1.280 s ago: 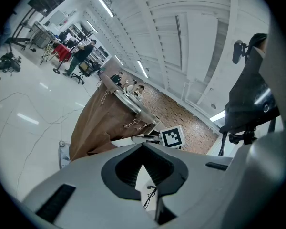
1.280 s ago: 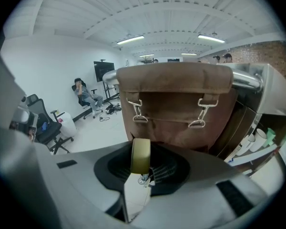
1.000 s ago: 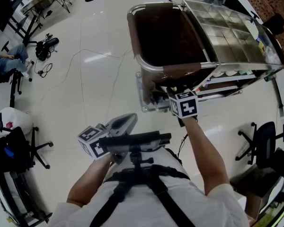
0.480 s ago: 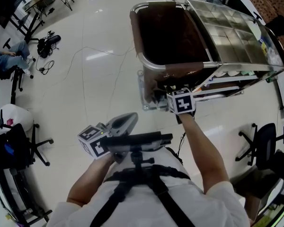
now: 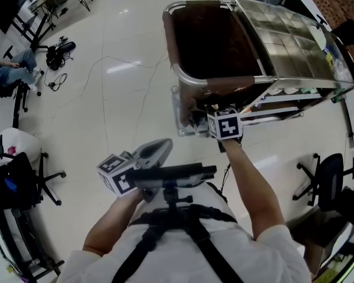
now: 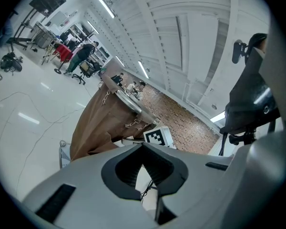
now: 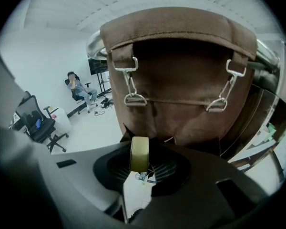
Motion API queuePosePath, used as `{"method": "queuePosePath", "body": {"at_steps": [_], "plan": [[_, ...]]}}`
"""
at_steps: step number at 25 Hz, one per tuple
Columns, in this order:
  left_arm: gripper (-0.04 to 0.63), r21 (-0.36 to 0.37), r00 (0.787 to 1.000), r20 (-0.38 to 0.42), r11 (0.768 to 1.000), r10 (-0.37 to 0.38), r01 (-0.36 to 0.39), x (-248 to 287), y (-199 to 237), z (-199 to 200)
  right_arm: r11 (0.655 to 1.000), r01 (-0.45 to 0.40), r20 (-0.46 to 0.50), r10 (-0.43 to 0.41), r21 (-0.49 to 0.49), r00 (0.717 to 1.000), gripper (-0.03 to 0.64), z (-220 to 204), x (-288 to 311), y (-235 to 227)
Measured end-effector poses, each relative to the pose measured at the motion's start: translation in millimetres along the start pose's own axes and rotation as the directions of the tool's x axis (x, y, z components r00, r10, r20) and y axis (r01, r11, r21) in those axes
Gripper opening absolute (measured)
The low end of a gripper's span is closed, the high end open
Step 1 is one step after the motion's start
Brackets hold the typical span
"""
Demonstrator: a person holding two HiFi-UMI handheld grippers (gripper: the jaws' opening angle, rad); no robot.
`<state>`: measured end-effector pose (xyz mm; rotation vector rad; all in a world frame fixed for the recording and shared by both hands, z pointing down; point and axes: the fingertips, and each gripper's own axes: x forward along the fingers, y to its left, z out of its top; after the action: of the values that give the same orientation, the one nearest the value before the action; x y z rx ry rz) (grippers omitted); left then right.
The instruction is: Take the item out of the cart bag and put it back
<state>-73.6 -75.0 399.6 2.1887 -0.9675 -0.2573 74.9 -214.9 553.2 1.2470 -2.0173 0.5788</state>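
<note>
Floor tiles [image 5: 118, 99], pale and glossy, fill most of the head view. A metal cart [image 5: 186, 78] stands on them ahead of the person. A brown fabric bag [image 5: 209, 40] hangs open inside its frame, and a steel grid shelf [image 5: 283, 40] lies alongside.

The right tongs [image 5: 219, 112] reach forward and down to the near end of the cart, below the rim. The left tongs [image 5: 164, 145] are held back near the person's chest, clenched on nothing.

The item looks like a yellowish roll of tape [image 7: 139, 147]. It stands on edge, grasped between the pads of the right tongs, outside the bag and just in front of its near wall.

By my reading the taking-out step is done and the return is in hand. The next move calls for lifting the roll above the rim, carrying it over the open mouth, lowering it in and releasing.

The head view hides the roll behind the marker cube [image 5: 227, 125]; only the right gripper view shows it. That view also shows the metal clips [image 7: 132, 87] that fasten the bag. Only the head view looks into the bag's dark inside, where no contents can be made out.
</note>
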Motion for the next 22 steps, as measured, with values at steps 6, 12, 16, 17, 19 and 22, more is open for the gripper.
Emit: {"method": "queuePosePath", "body": {"at_steps": [6,12,16,17,19,22], "plan": [[0.003,0.005,1.000,-0.003,1.000,-0.004,0.004,0.1,1.2,-0.6,1.000,-0.001,0.006,0.001,-0.008,1.000,0.109,1.8,0.4,0.0],[0.003,0.000,1.000,0.002,1.000,-0.004,0.004,-1.5,0.5,1.6,1.000,0.003,0.014,-0.003,-0.002,1.000,0.129,3.6,-1.5,1.7],[0.003,-0.002,1.000,-0.007,1.000,-0.008,0.008,-2.5,-0.9,0.2,1.000,0.000,0.013,0.000,-0.004,1.000,0.129,2.5,-2.1,2.6],[0.004,-0.001,1.000,-0.007,1.000,-0.009,0.009,-2.6,-1.3,0.0,1.000,-0.001,0.013,0.001,-0.004,1.000,0.129,2.2,-2.3,2.6],[0.003,0.000,1.000,0.003,1.000,-0.006,0.006,-2.1,-1.1,0.8,1.000,-0.005,0.007,0.005,-0.009,1.000,0.129,0.5,-1.8,3.1],[0.003,0.003,1.000,0.004,1.000,-0.006,0.006,-2.4,-1.5,0.4,1.000,-0.005,0.014,0.005,-0.009,1.000,0.129,0.2,-3.3,3.0]]}}
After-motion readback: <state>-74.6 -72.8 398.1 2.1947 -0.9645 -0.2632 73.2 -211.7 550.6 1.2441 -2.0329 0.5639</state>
